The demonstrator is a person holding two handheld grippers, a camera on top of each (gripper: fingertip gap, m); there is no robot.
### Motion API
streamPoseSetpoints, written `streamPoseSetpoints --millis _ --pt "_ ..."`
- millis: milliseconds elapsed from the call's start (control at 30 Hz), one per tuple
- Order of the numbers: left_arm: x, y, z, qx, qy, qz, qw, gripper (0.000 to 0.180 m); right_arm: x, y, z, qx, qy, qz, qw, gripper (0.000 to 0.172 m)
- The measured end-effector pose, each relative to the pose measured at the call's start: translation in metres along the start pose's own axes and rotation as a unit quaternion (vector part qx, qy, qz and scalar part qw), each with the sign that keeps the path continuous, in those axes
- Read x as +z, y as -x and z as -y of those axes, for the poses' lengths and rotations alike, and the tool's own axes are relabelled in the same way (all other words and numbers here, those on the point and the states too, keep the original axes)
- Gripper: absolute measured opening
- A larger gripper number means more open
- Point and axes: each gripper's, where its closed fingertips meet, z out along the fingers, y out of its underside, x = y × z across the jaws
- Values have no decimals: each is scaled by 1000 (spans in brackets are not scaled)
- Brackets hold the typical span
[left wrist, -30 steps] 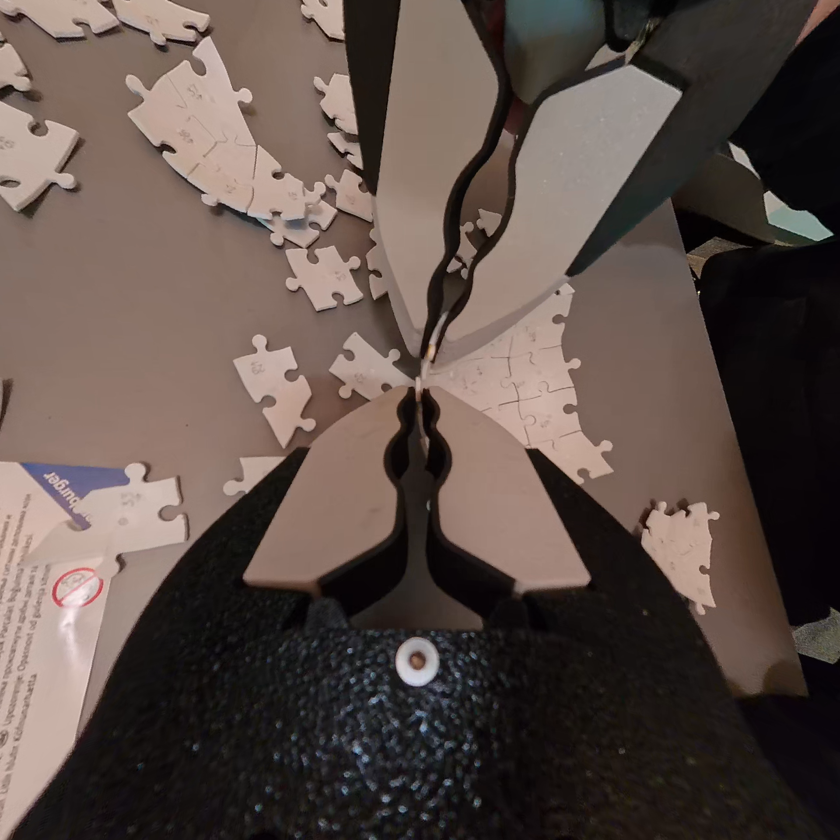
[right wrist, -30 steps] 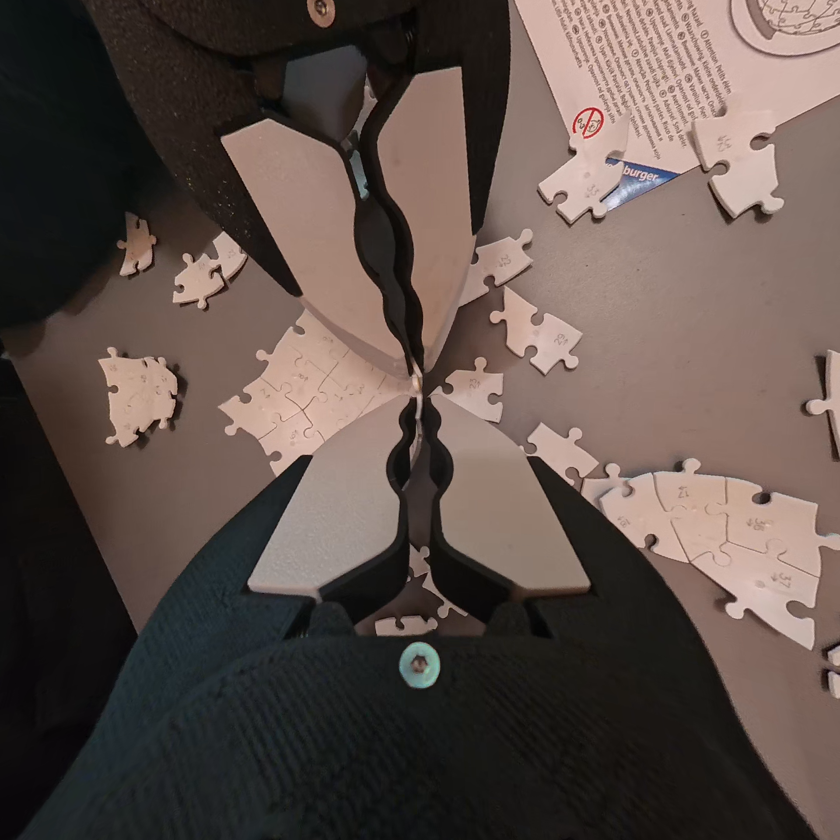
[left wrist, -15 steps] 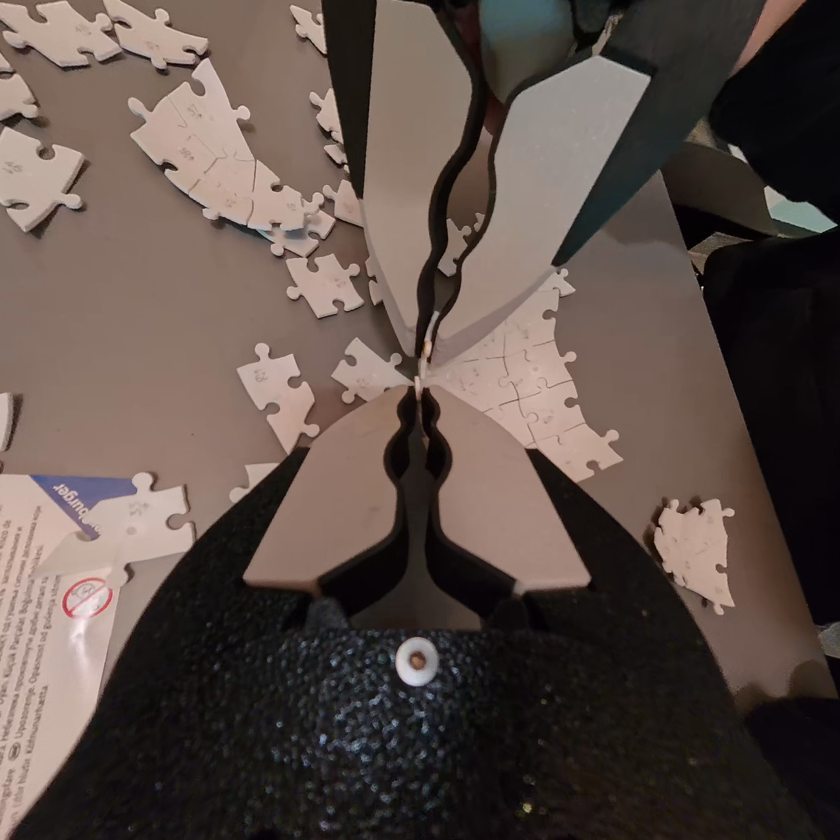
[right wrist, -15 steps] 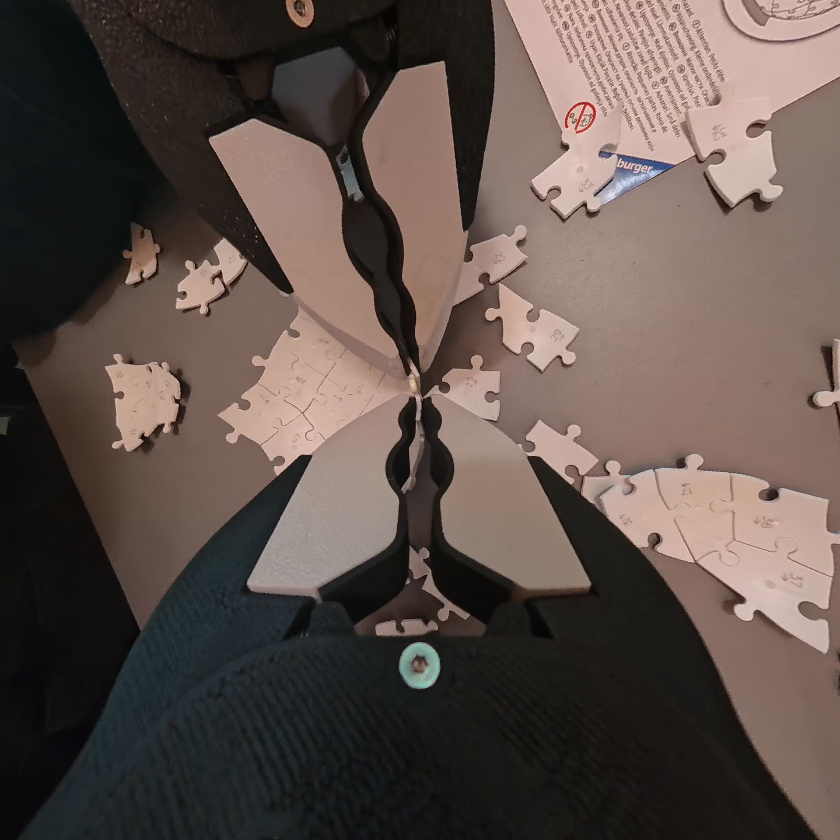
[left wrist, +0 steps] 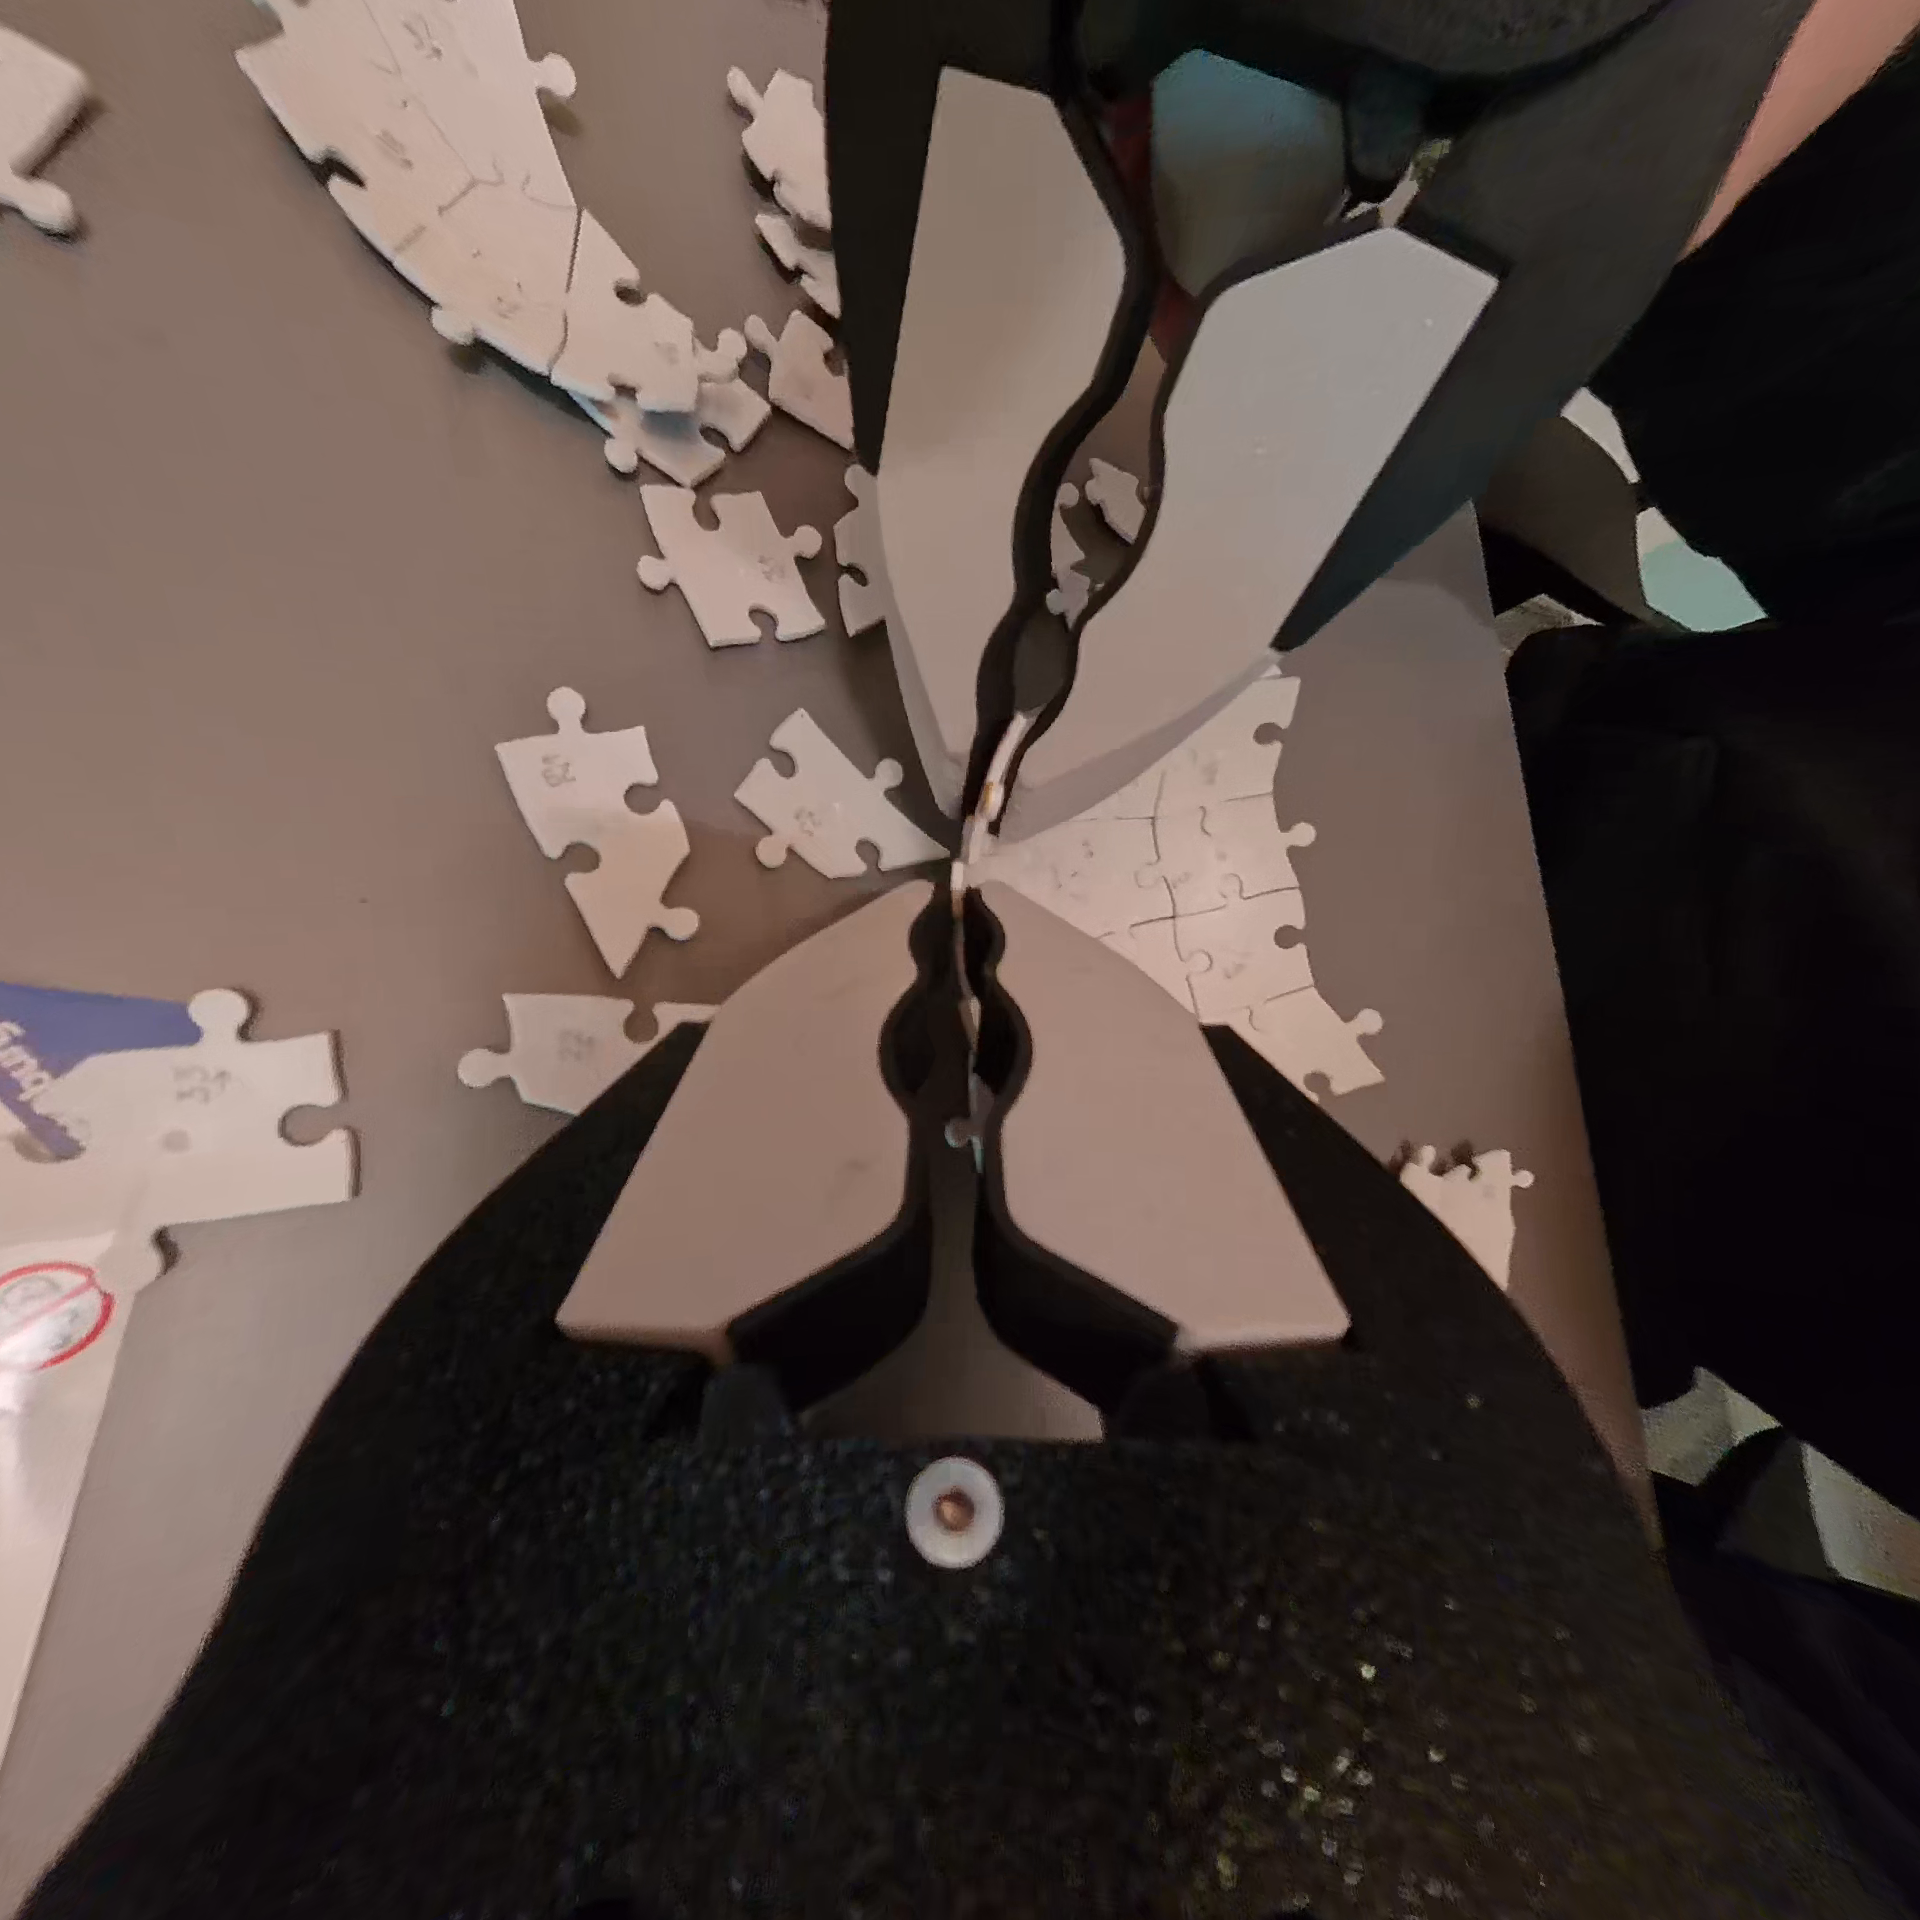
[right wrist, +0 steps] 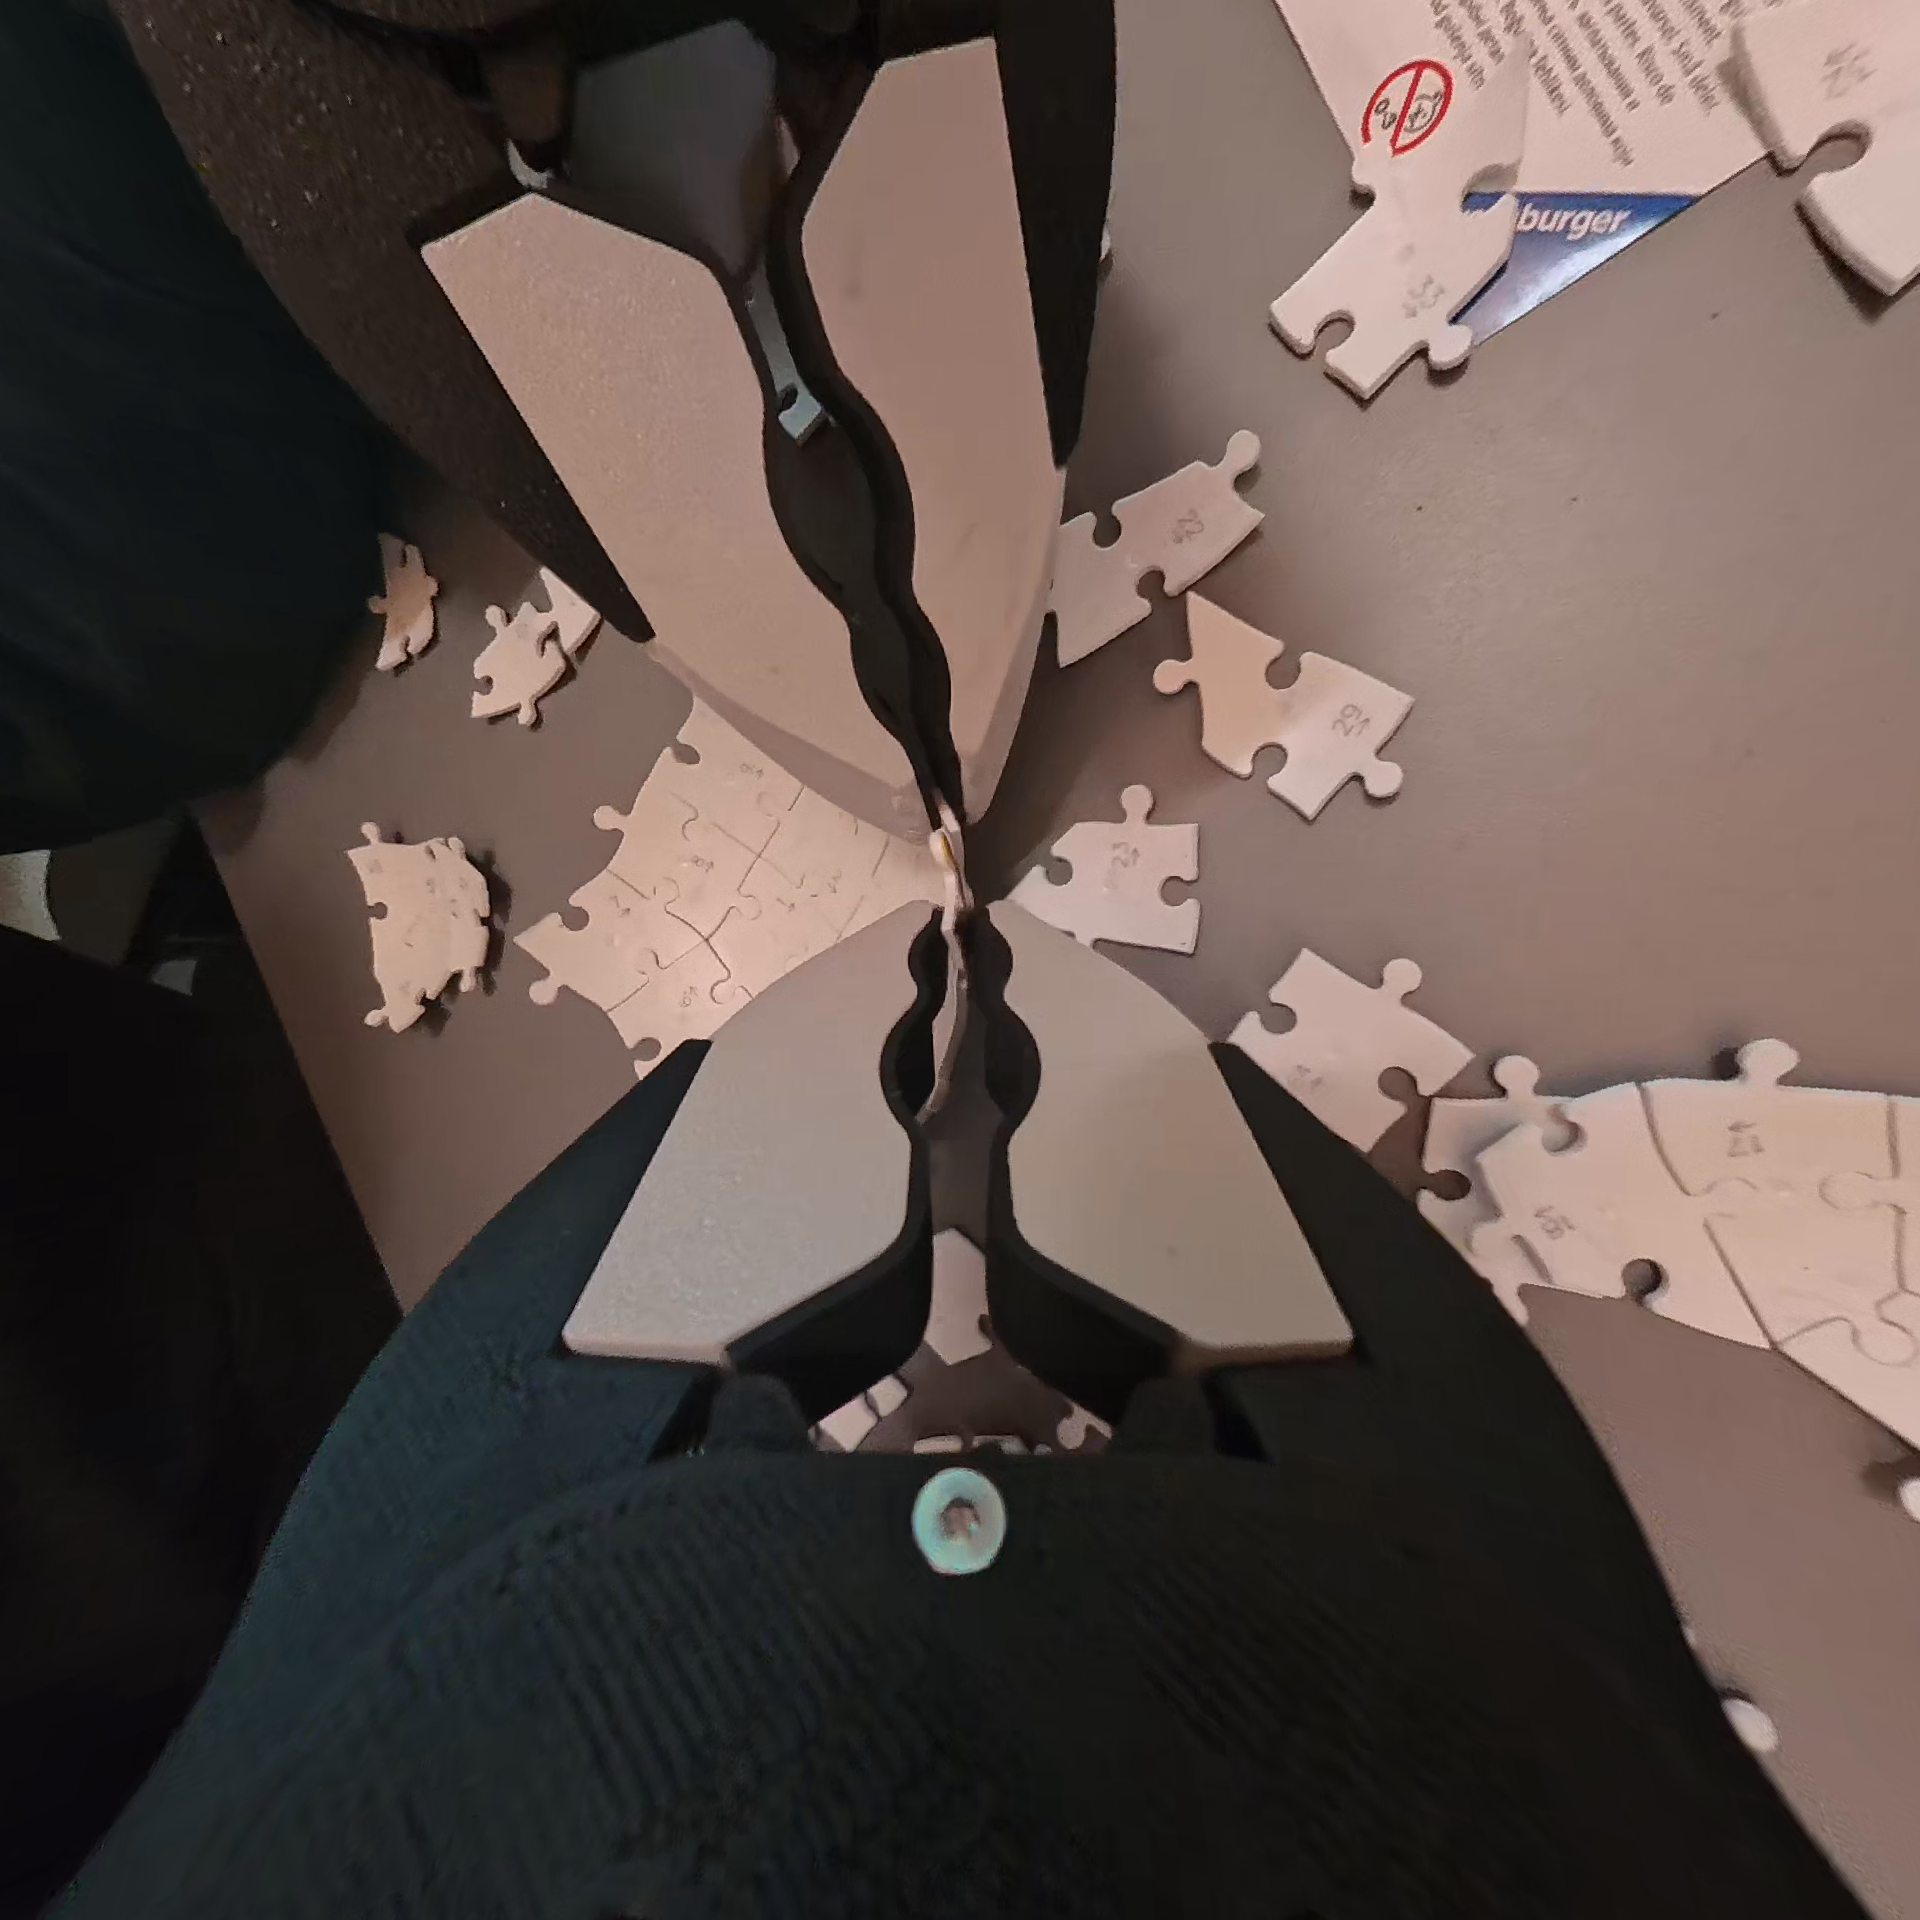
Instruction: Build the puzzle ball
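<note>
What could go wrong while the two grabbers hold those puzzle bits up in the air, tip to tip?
1. Each gripper, left and right, pinches only the thin edge of a white puzzle piece. A push might pop one loose.
2. A dropped piece could land among the loose pieces on the grey table and get mixed up.

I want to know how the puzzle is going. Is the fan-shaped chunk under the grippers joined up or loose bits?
Joined up. The chunk lies flat on the table, its pieces interlocked along thin seams with no gaps.
</note>
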Motion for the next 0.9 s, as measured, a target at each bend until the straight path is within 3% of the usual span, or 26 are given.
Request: streamPoseSetpoints --millis 67,200,300,600,767,900 --pt "2 -1 -4 -17 16 -1 1000 1 -5 -4 -1 -5 1 -26 1000 20" --pt "3 7 -16 -47 66 37 996 4 -25 -4 -6 -22 -14 -83 996 17" --pt "3 9 -20 -42 85 63 994 8 -38 16 -10 -68 -40 -100 992 11" --pt "-1 10 -26 -18 155 155 976 11 -49 73 -45 -167 -118 -135 970 16" --pt "-3 8 -32 -30 171 243 954 12 -34 101 -48 -297 -170 -137 930 15" --pt "-5 -2 -42 -52 175 290 939 12 -33 97 -36 -388 -202 -211 874 12"
